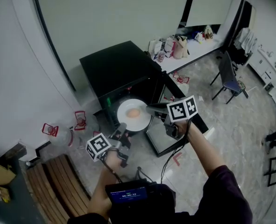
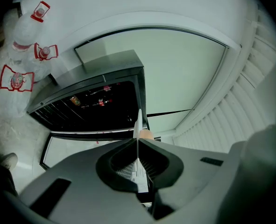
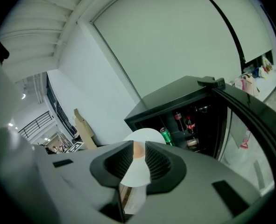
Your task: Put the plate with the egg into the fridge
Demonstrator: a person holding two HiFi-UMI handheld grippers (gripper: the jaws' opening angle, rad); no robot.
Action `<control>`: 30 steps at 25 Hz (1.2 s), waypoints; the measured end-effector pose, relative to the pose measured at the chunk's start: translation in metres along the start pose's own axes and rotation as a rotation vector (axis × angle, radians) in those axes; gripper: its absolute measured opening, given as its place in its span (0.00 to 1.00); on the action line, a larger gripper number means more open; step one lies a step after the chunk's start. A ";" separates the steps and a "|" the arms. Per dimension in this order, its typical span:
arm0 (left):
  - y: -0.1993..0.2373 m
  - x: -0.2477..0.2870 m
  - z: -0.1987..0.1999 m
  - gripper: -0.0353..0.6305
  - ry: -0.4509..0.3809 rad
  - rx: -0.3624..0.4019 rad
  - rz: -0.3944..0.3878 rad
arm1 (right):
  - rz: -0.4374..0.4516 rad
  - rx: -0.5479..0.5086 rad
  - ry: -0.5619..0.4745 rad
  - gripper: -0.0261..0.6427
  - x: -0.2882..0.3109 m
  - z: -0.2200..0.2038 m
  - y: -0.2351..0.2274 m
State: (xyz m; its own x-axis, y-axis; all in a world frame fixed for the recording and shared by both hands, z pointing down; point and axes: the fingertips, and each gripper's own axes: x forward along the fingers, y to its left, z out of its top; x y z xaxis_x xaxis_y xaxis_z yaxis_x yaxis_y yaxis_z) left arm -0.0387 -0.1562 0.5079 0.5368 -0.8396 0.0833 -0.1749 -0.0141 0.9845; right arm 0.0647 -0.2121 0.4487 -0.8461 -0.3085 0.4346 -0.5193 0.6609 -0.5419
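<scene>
White plate (image 1: pixel 128 123) with the egg (image 1: pixel 133 113) on it hangs level between the two grippers, just in front of the black fridge (image 1: pixel 114 66). The fridge door (image 1: pixel 157 136) stands swung open beside it, and the plate is not inside. At the near rim the left gripper (image 1: pixel 121 129) has its jaws pressed together on the plate. In its own view the plate is edge-on, a thin white line running out from between the pads, so its face is lost and only a sliver of egg peeps past one jaw. At the opposite rim the right gripper (image 1: pixel 151 107) has its jaws part-way apart, with plate and egg showing through the gap. Whether the pads bear on the rim I cannot make out, since the jaws themselves cover the contact. From the head view the fridge interior is nearly black. The right gripper view picks out bottles (image 3: pixel 183 121) and a green can (image 3: pixel 166 136) on a shelf, the rest lost in shadow. Water bottles (image 2: pixel 21 36) on the floor sit at the left gripper view's edge, warped and partly cut off. A dark device (image 1: pixel 130 195) with a small lit screen fills the bottom of the head view, its print too small to read.
</scene>
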 end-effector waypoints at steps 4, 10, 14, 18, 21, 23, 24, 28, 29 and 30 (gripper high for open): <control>0.016 -0.007 -0.002 0.08 -0.017 -0.033 0.004 | -0.028 0.034 0.004 0.16 0.011 -0.015 -0.001; 0.049 -0.009 0.001 0.08 -0.075 -0.081 0.023 | -0.059 0.085 0.032 0.16 0.034 -0.038 -0.014; 0.074 0.008 0.003 0.08 -0.117 -0.096 0.020 | -0.072 0.115 0.052 0.16 0.052 -0.048 -0.038; 0.110 0.036 0.009 0.08 -0.195 -0.114 0.025 | -0.089 0.136 0.063 0.16 0.073 -0.057 -0.075; 0.146 0.060 0.014 0.08 -0.277 -0.154 0.025 | -0.105 0.160 0.057 0.16 0.093 -0.068 -0.106; 0.171 0.077 0.018 0.08 -0.329 -0.183 0.023 | -0.114 0.175 0.053 0.16 0.108 -0.076 -0.125; 0.183 0.086 0.020 0.08 -0.350 -0.193 0.021 | -0.119 0.182 0.049 0.16 0.114 -0.081 -0.134; 0.227 0.116 0.035 0.08 -0.423 -0.212 0.022 | -0.101 0.259 0.008 0.16 0.140 -0.096 -0.167; 0.236 0.122 0.041 0.08 -0.443 -0.219 0.026 | -0.094 0.285 -0.004 0.16 0.146 -0.099 -0.173; 0.244 0.129 0.046 0.08 -0.461 -0.225 0.030 | -0.089 0.308 -0.015 0.16 0.150 -0.102 -0.179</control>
State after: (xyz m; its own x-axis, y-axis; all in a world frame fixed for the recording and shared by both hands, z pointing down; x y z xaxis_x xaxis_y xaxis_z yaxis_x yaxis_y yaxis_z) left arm -0.0502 -0.2930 0.7521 0.1051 -0.9908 0.0848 0.0243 0.0878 0.9958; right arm 0.0426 -0.3070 0.6841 -0.7959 -0.3673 0.4813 -0.6017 0.3929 -0.6953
